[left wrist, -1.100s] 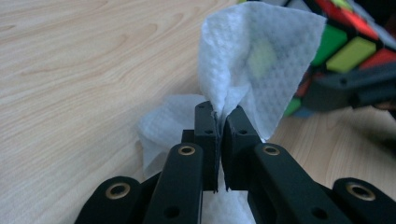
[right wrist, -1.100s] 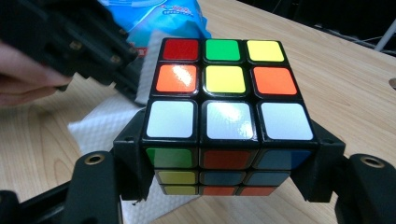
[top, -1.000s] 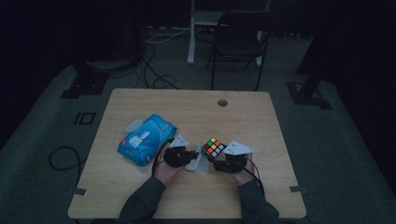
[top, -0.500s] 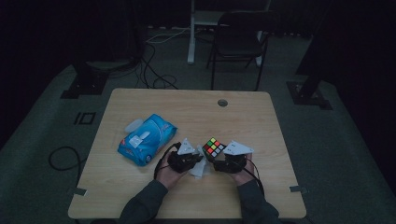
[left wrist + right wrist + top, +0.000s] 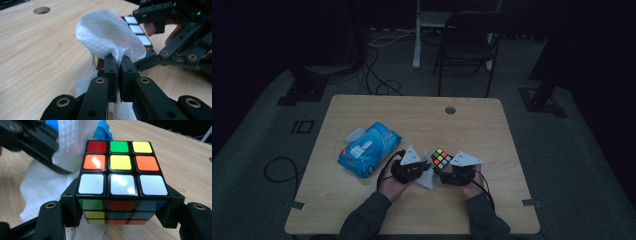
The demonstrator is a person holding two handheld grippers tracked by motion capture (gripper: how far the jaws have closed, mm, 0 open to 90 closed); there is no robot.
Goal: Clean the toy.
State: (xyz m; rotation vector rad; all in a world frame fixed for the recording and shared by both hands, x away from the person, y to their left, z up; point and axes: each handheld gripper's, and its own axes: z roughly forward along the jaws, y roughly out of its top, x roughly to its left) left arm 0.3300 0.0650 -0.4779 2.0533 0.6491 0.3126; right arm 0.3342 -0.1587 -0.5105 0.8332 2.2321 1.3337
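Since a second ago my left tool (image 5: 116, 58) has lifted slightly, pinching the wipe (image 5: 107, 35); my right tool (image 5: 122, 202) clamps the cube (image 5: 120, 180). A hard rub could twist it loose near the table's (image 5: 377, 107) front edge.

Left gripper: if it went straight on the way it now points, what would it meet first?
Probably the cube, right behind the white wipe pinched in the left gripper. The right gripper holds that cube. Depth is unclear; they may already touch.
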